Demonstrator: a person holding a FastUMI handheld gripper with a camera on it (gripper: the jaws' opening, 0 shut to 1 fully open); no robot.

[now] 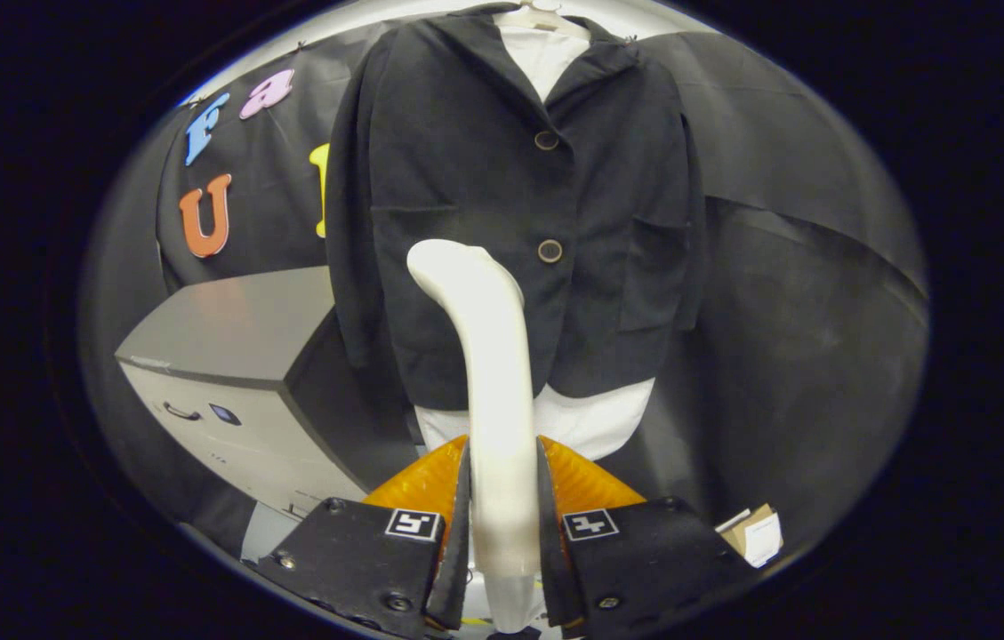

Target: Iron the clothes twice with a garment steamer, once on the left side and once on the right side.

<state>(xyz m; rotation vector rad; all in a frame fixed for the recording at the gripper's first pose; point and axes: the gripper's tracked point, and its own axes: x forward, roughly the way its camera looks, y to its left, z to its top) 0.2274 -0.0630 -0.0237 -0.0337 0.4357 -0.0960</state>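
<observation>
A black jacket (502, 204) over a white shirt (595, 418) hangs on a hanger straight ahead, beyond the fingers. My gripper (503, 511) is shut on the white garment steamer (488, 356), both fingers pressing on its handle. The steamer rises between the fingers and curves left at its head, which sits in front of the jacket's lower front, left of the lower button (550, 251). Whether the head touches the cloth cannot be told.
A grey cabinet (226, 356) with a handle stands to the left of the jacket, low down. A small cardboard box (755, 533) lies low to the right of the fingers. Black cloth wall hangs behind everything.
</observation>
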